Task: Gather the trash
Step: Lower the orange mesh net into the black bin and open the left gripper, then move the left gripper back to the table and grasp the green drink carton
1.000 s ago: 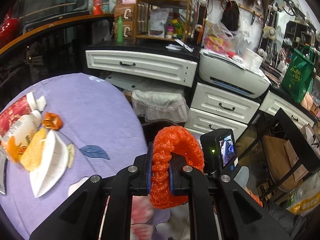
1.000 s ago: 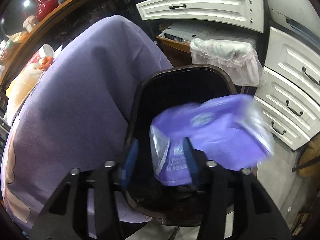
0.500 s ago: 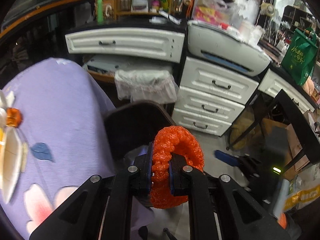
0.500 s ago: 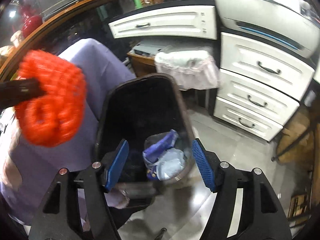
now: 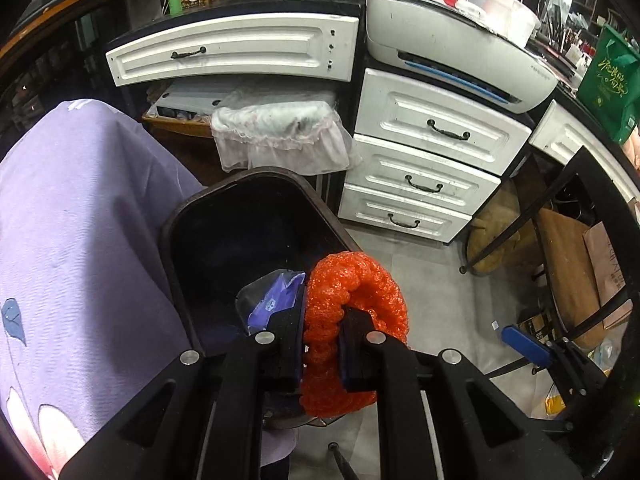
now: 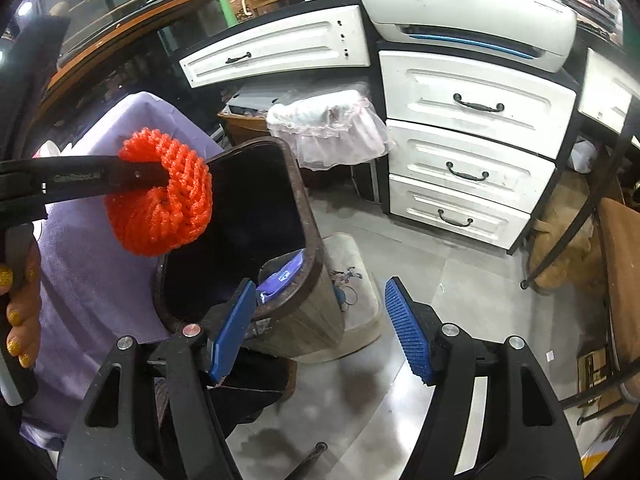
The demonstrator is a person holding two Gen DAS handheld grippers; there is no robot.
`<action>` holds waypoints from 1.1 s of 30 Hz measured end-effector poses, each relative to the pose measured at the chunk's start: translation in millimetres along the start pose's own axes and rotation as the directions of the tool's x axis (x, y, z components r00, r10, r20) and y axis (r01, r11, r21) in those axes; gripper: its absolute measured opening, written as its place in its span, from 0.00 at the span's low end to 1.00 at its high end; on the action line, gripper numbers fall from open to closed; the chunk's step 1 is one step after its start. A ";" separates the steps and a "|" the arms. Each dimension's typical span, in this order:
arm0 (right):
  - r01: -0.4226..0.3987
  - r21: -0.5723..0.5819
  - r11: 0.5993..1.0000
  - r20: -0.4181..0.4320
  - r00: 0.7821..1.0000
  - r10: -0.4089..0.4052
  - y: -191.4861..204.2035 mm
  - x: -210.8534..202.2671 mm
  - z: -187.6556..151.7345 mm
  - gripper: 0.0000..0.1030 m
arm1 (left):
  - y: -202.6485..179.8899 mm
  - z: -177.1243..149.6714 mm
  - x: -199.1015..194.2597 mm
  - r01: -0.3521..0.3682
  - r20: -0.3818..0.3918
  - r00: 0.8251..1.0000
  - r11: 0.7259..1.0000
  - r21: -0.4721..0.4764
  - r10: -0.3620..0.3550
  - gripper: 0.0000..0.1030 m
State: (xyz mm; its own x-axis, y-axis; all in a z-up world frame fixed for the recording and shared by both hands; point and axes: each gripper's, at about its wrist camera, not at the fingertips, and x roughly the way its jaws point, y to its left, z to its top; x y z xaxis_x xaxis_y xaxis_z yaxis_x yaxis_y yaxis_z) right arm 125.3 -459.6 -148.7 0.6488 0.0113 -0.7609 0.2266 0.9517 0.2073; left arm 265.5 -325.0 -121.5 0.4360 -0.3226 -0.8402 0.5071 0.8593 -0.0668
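An orange foam net ring [image 5: 360, 300] is pinched in my left gripper [image 5: 324, 320], which is shut on it. It hangs over the near rim of the dark waste bin [image 5: 172, 236]. In the right wrist view the net [image 6: 160, 208] sits just above the bin's left rim [image 6: 316, 248], with the left gripper [image 6: 136, 174] reaching in from the left. A purple wrapper [image 6: 280, 278] lies inside the bin, also seen as the wrapper [image 5: 274, 300] beside the net. My right gripper [image 6: 322, 330] stands open and holds nothing, low and to the right of the bin.
The purple tablecloth [image 5: 72, 220] drapes down left of the bin. A low stool [image 6: 352, 280] stands against the bin's right side. White drawers [image 6: 468, 160], a printer [image 6: 468, 12] and a lace-covered box [image 6: 328, 120] stand behind. A black metal frame [image 6: 576, 216] stands at the right.
The right gripper opened and let go of the purple wrapper, which fell into the bin; then it drew off to the right. The left gripper carried the orange net from the table to over the bin.
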 end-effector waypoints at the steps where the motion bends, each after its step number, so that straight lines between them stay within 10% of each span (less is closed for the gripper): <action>1: 0.002 0.003 1.000 -0.001 1.000 -0.002 -1.3 -0.5 -0.5 0.66 | 0.1 0.3 1.3 0.000 -0.004 1.000 1.000 -0.001 0.000 0.16; 5: 0.007 0.013 1.000 0.002 1.000 -0.007 -4.8 -2.7 -1.9 0.70 | -0.8 1.1 -0.5 -0.005 0.016 1.000 1.000 -0.003 0.005 0.57; 23: -0.034 -0.012 0.999 0.048 0.998 0.035 20.7 -28.8 9.9 0.70 | 13.1 -11.0 -80.5 0.104 0.150 0.983 0.995 0.007 -0.103 0.72; 33: -0.134 -0.138 0.981 0.066 0.987 0.144 89.6 -50.0 25.6 0.71 | 64.2 -39.3 -143.2 0.034 0.255 0.967 0.999 -0.025 -0.026 0.83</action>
State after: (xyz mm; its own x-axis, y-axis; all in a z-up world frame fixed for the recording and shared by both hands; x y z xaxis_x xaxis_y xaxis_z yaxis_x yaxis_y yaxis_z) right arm 131.7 -382.8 -76.4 0.7211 0.1276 -0.6810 0.0352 0.9749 0.2200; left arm 206.4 -208.0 -26.6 0.5979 -0.4357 -0.6728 0.5029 0.8575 -0.1084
